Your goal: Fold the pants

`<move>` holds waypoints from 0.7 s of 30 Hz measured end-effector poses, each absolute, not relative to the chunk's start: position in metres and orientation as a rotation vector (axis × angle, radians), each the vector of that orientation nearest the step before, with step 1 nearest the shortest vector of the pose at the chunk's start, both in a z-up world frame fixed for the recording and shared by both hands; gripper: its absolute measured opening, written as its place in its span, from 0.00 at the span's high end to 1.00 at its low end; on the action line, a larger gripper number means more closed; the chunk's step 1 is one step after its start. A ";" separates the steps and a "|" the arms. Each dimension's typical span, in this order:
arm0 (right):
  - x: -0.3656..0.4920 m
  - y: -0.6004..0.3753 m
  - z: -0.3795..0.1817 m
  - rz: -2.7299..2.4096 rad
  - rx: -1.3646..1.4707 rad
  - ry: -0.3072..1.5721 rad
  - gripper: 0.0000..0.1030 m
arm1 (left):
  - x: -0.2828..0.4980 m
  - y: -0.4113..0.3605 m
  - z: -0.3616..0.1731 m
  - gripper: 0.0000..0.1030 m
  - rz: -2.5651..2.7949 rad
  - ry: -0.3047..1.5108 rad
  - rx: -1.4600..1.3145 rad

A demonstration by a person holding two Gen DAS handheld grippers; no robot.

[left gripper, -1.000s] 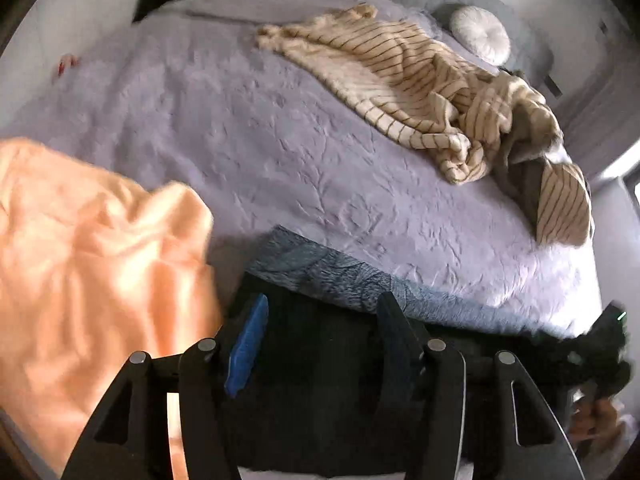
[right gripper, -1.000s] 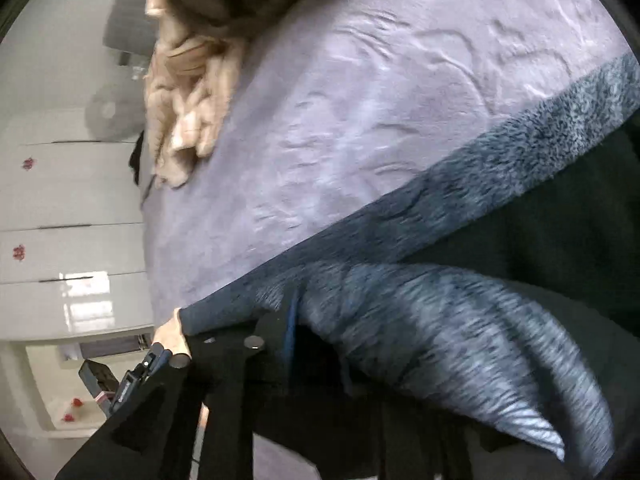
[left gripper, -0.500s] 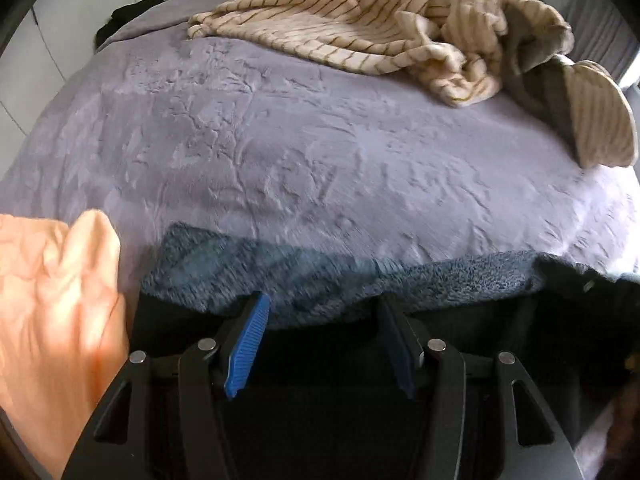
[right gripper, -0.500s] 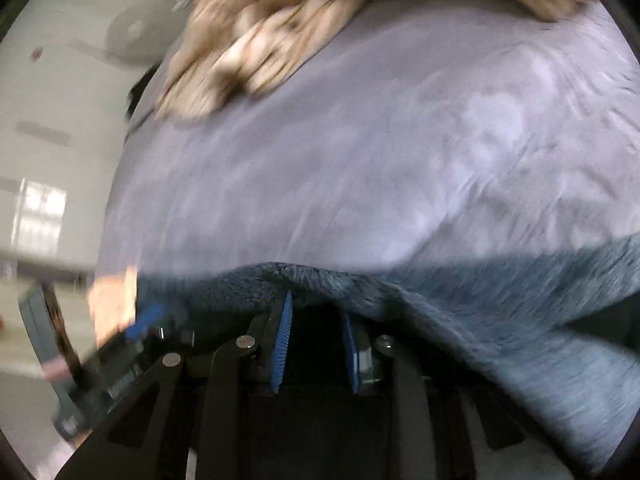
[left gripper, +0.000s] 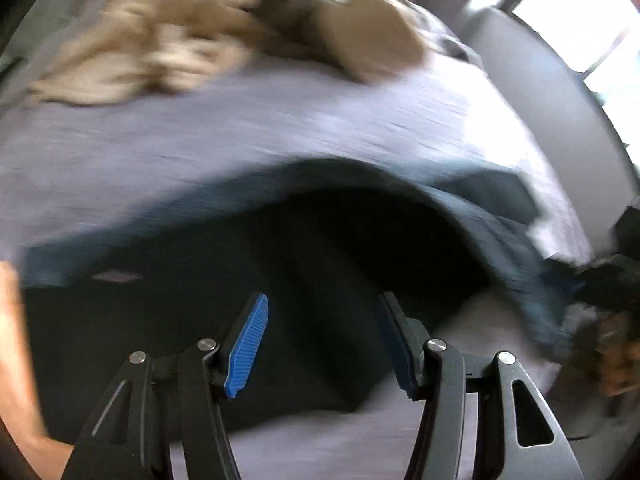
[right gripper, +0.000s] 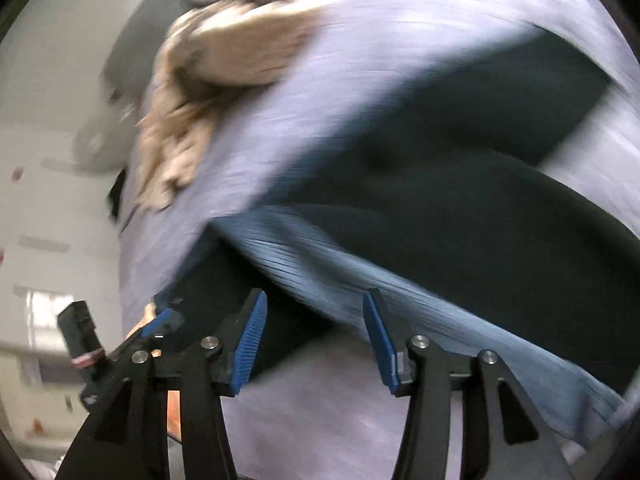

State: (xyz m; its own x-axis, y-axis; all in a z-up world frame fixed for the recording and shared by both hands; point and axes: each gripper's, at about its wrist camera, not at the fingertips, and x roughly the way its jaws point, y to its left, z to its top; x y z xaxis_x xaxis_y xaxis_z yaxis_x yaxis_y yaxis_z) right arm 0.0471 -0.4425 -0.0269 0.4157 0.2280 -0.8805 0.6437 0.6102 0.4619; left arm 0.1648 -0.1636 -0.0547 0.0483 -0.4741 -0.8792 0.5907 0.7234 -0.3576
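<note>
The dark pants [left gripper: 320, 264] with a grey-blue lining edge lie on the lavender bed cover, folded over. They also show in the right wrist view [right gripper: 460, 216], with the lining band running across just ahead of the fingers. My left gripper [left gripper: 322, 344] is open and empty, just above the pants' near edge. My right gripper [right gripper: 314, 336] is open and empty, over the pants' near edge. Both views are blurred by motion.
A beige striped garment [left gripper: 208, 36] lies heaped at the far side of the bed [left gripper: 280, 128]; it also shows in the right wrist view [right gripper: 224, 64]. The other gripper's body [right gripper: 88, 356] shows at lower left. A window [left gripper: 580, 20] is at upper right.
Both grippers have opened and let go of the pants, which now lie on the bed. Both cameras have swung, and the orange cloth has left the left wrist view.
</note>
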 end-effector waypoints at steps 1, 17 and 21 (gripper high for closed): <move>0.017 -0.457 -0.027 -0.377 0.934 1.160 0.47 | 0.153 -0.183 -0.057 0.44 -0.850 1.315 0.105; -0.141 -0.535 -0.087 -0.298 1.278 1.187 0.41 | 0.060 -0.338 -0.102 0.43 -0.937 1.544 0.156; -0.141 -0.543 -0.105 -0.219 1.394 1.195 0.81 | 0.066 -0.343 -0.102 0.46 -0.902 1.547 0.117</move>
State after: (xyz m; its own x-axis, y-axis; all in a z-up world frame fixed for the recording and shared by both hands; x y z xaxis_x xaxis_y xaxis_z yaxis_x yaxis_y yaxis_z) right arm -0.1413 -0.5435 -0.1054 0.4499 0.5069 -0.7353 0.7349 0.2577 0.6273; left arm 0.0658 -0.3428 -0.1025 -0.2168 -0.4216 -0.8805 0.5591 0.6858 -0.4660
